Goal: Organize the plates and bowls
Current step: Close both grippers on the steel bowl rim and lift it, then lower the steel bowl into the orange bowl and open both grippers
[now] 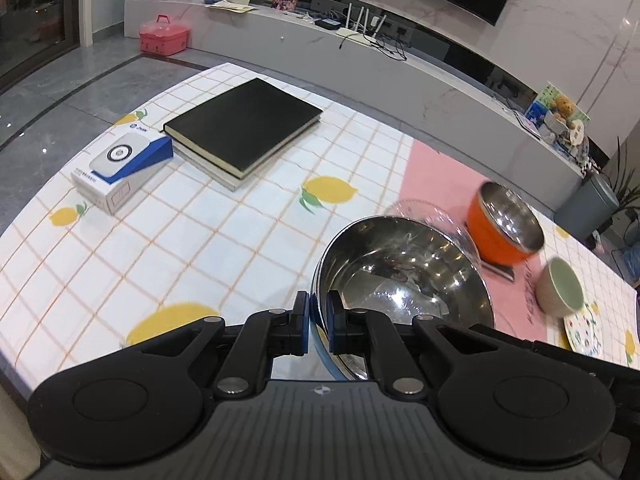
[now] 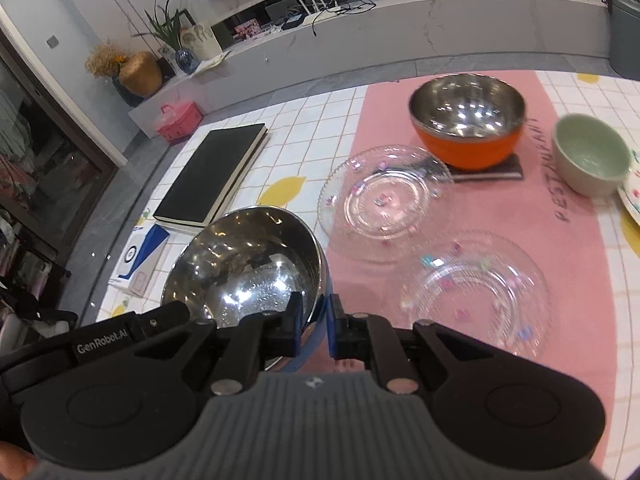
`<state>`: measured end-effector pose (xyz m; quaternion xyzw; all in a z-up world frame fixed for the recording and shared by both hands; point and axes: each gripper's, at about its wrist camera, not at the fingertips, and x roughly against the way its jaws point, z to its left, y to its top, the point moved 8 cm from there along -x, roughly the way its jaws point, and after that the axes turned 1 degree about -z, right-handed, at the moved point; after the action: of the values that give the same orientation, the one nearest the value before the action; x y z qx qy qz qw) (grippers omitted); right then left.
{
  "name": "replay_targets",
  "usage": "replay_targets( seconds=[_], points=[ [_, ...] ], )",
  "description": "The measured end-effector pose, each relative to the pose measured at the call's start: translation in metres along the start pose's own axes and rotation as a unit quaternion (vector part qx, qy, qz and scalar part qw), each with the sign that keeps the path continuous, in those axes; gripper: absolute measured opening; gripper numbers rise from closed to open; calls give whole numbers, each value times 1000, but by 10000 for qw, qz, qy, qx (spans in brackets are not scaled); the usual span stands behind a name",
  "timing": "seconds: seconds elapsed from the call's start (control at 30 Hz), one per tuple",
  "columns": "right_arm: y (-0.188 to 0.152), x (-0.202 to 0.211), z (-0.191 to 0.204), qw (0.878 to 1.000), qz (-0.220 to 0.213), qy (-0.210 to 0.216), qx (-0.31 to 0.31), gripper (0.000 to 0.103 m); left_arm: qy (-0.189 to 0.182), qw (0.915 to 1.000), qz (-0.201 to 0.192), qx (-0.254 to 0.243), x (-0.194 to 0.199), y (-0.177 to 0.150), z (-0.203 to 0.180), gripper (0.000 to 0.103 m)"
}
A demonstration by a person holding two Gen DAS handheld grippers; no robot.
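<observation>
A steel bowl with a blue outside (image 1: 404, 276) (image 2: 244, 268) hangs tilted above the table. My left gripper (image 1: 318, 326) is shut on its near rim, one pad inside and one outside. My right gripper (image 2: 314, 326) is shut on the same bowl's rim at its right side. An orange bowl with a steel lining (image 1: 504, 224) (image 2: 468, 128) sits on a dark coaster (image 2: 500, 174). A pale green bowl (image 1: 560, 288) (image 2: 588, 156) stands to its right. Two clear glass plates (image 2: 380, 196) (image 2: 476, 292) lie on the pink mat (image 2: 580, 248).
A patterned plate (image 1: 584, 328) (image 2: 632, 200) lies at the right edge beside the green bowl. A black book on a stack (image 1: 244, 128) and a white and blue box (image 1: 120, 168) lie on the lemon-print cloth to the left. The table's far edge drops to a grey floor.
</observation>
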<state>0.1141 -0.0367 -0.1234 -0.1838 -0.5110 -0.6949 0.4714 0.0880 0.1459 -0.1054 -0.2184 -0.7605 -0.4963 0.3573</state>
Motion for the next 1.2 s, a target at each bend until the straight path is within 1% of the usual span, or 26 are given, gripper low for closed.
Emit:
replay_targets(
  seconds=[0.17,0.4,0.5,0.7,0.97,1.1,1.2],
  points=[
    [-17,21,-17,9998,114,12,-134,10,-85,9998,157,-5,7,-23,-10,9],
    [-40,38,-40,9991,312,-60,-283,10,-204,9983,542,-15,7,-60,-21,9],
    [-48,42,-47,9988,376,-83,-316,10,-225,9977,645,-52,9,-70,-25,9],
    [-62,41,-61,9970,555,-56,-535,10,-219,9969,750,-114,7,-83,-28,9],
    [-69,39,-65,9958,676,-128,-602,10,-209,9957,888,-146,2,-97,-28,9],
    [-71,37,-65,9959,680,-109,-590,10,-119,9960,856,-236,1,-98,-28,9],
    [-73,34,-67,9953,740,-134,-609,10,-132,9958,873,-234,2,-98,-27,8]
  ],
)
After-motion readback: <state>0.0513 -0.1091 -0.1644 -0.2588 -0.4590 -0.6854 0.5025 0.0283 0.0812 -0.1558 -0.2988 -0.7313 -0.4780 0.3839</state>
